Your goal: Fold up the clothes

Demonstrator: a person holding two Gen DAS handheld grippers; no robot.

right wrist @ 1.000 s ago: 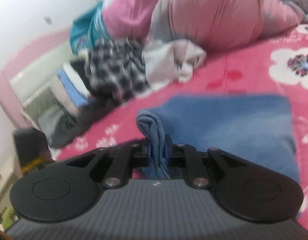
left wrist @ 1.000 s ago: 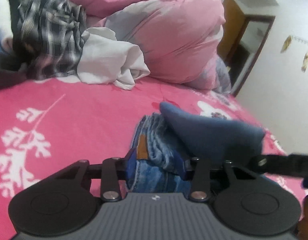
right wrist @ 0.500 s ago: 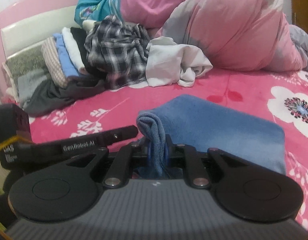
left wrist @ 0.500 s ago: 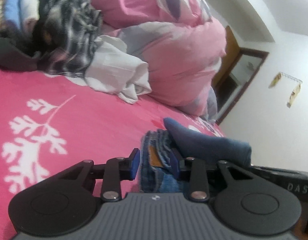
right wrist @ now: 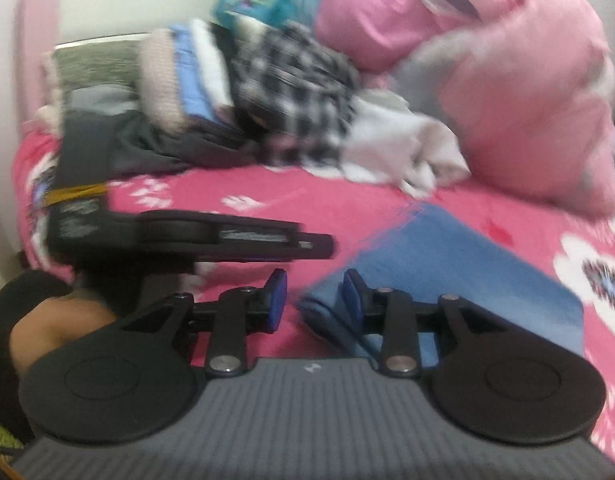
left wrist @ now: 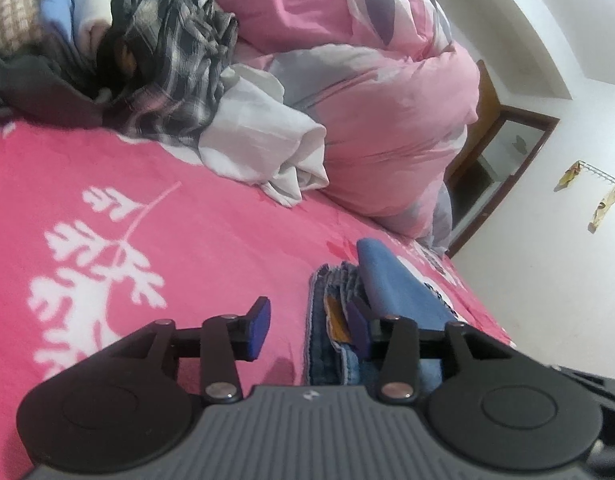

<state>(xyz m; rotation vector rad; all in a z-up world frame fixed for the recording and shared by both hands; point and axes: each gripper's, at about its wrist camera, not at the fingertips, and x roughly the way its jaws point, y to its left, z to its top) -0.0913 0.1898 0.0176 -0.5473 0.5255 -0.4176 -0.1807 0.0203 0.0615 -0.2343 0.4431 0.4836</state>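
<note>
Pink floral bed (left wrist: 155, 216), folded blue garment (right wrist: 447, 264) over jeans (left wrist: 327, 320), left gripper (left wrist: 307, 326) and right gripper (right wrist: 313, 296) jaws just opened, gripping nothing, unfolded clothes pile (left wrist: 179, 60) toward headboard

Pink bed (left wrist: 211, 236), folded jeans (left wrist: 327, 332), duvet (left wrist: 387, 120)

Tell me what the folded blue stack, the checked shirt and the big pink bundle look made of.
Blue stack: denim, probably jeans; faded weave, frayed edges, tan patch.
Checked shirt: thin woven cloth, likely cotton; soft matte crumples.
Pink bundle: padded quilt; puffy, smooth, slightly shiny cover.
</note>
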